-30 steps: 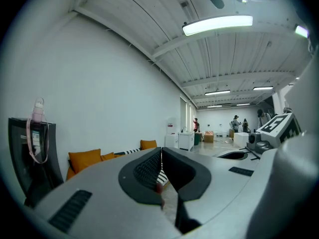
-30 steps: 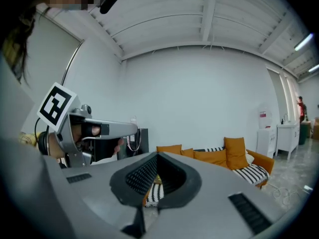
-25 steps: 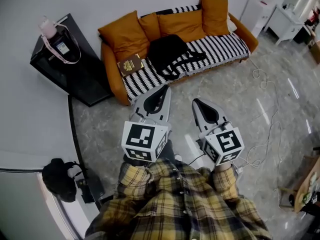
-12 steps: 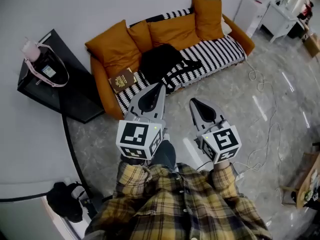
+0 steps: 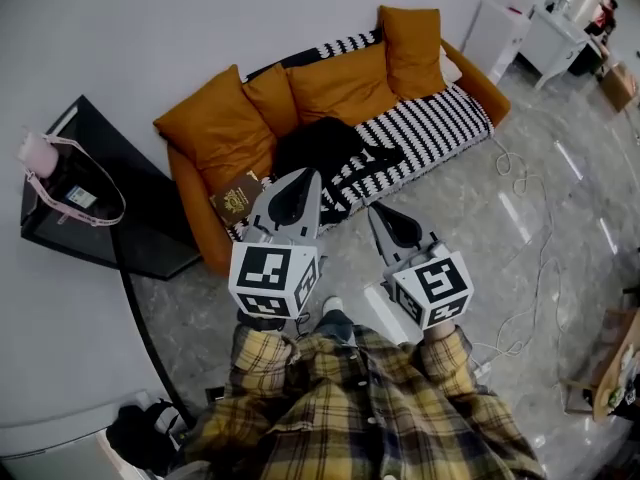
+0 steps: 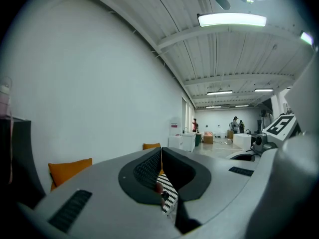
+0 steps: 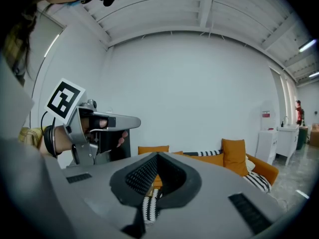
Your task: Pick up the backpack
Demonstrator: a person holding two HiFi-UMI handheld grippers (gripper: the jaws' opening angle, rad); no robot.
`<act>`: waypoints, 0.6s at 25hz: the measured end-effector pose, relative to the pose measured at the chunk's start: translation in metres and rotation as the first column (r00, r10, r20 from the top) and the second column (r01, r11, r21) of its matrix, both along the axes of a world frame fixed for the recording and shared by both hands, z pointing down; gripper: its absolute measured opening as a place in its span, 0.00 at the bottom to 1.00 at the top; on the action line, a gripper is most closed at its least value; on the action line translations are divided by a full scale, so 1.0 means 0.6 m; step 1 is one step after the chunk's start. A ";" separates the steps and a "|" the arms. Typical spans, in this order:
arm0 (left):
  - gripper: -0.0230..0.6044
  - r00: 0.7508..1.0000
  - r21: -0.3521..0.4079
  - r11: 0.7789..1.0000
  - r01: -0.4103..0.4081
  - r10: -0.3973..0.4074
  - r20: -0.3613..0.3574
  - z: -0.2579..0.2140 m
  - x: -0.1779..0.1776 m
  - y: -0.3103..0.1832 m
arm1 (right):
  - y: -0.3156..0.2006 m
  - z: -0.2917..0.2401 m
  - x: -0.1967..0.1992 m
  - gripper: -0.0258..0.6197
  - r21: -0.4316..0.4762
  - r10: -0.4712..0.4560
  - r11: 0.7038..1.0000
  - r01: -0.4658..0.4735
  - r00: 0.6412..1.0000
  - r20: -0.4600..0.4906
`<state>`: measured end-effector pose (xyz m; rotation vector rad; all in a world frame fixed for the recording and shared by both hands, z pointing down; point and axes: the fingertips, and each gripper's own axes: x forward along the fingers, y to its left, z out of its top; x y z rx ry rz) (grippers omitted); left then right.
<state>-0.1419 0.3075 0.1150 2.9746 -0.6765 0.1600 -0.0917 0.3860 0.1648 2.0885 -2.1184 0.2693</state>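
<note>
A black backpack (image 5: 318, 148) lies on the striped seat of an orange sofa (image 5: 190, 203), straps trailing toward the front edge. My left gripper (image 5: 305, 175) is shut and empty, its tip just short of the backpack's near side in the head view. Right of it my right gripper (image 5: 373, 211) is shut too, empty, over the floor in front of the sofa. The left gripper view shows its shut jaws (image 6: 160, 151) with striped cover showing below them. In the right gripper view the shut jaws (image 7: 157, 156) point at the sofa (image 7: 259, 169), and the left gripper (image 7: 94, 128) is beside them.
A brown book (image 5: 237, 200) lies on the sofa's left end. Left of the sofa stands a black cabinet (image 5: 120, 238) with a pink bag (image 5: 40, 155) on top. White cabinets (image 5: 505, 23) stand at the right. Cables (image 5: 530, 258) trail over the glossy floor. A black bag (image 5: 140, 433) sits behind.
Both grippers have travelled forward toward the sofa, still shut. The backpack and sofa now sit closer to their tips; the cabinet and the black bag have slid leftward and down in view.
</note>
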 end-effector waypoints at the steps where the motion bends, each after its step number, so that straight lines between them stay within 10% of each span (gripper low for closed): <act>1: 0.07 1.000 -0.001 1.000 0.004 -0.004 0.002 0.003 0.003 -0.015 | -0.014 0.004 0.004 0.06 -0.005 0.000 1.000 0.000 1.000 0.000; 15: 0.07 1.000 -0.021 1.000 0.011 -0.011 0.003 0.026 0.003 -0.138 | -0.129 0.022 0.032 0.06 -0.029 0.031 0.999 -0.032 0.999 -0.010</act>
